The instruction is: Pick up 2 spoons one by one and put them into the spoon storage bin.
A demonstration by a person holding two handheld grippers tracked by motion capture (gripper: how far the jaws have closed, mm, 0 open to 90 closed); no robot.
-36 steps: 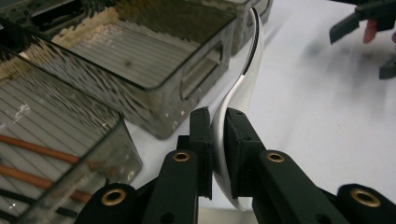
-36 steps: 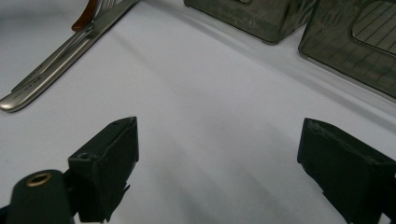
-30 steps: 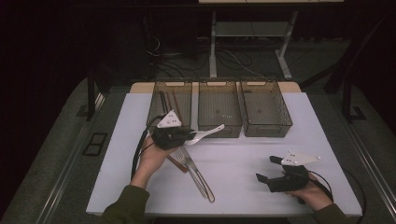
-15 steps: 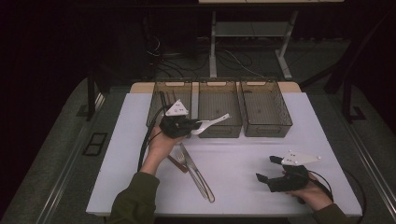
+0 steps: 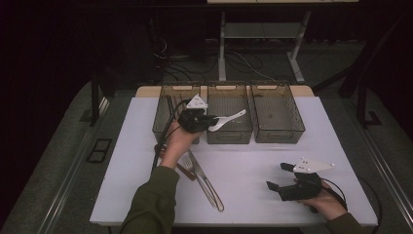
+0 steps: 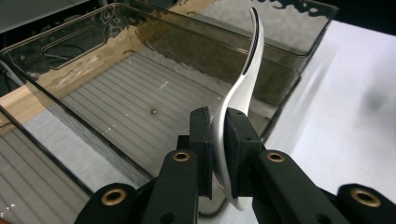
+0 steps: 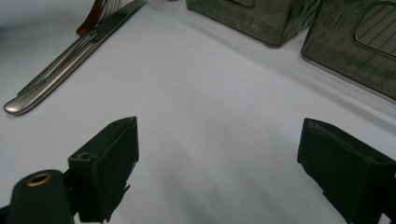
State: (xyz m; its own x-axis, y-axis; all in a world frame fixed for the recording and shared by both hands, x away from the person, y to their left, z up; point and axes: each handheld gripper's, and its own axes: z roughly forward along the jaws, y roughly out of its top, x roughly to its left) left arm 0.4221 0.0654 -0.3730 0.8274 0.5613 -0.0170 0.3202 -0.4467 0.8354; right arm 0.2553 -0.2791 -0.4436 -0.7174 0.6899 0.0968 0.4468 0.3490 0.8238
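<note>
My left gripper (image 5: 207, 122) (image 6: 218, 140) is shut on a white spoon (image 5: 229, 119) (image 6: 243, 84), holding it over the near rim of the middle bin (image 5: 229, 113) (image 6: 140, 93). The spoon's handle points right and away, above that bin's ribbed floor. Low on the right side of the table, my right gripper (image 5: 278, 176) (image 7: 219, 172) stands open, with bare white table between its jaws. A metal fork and knife (image 5: 204, 180) (image 7: 70, 56) lie together on the table near the left forearm.
Three smoked clear bins stand in a row at the table's far edge: left bin (image 5: 170, 109) holding dark utensils, the middle one, and right bin (image 5: 276, 112) (image 7: 355, 42). A brown-handled utensil (image 5: 182, 170) (image 7: 95, 14) lies beside the fork. White table (image 5: 253, 161) stretches between the grippers.
My left gripper has carried the spoon up and away from the table toward the bins, now over the middle bin's near rim. The right gripper has stayed still.
</note>
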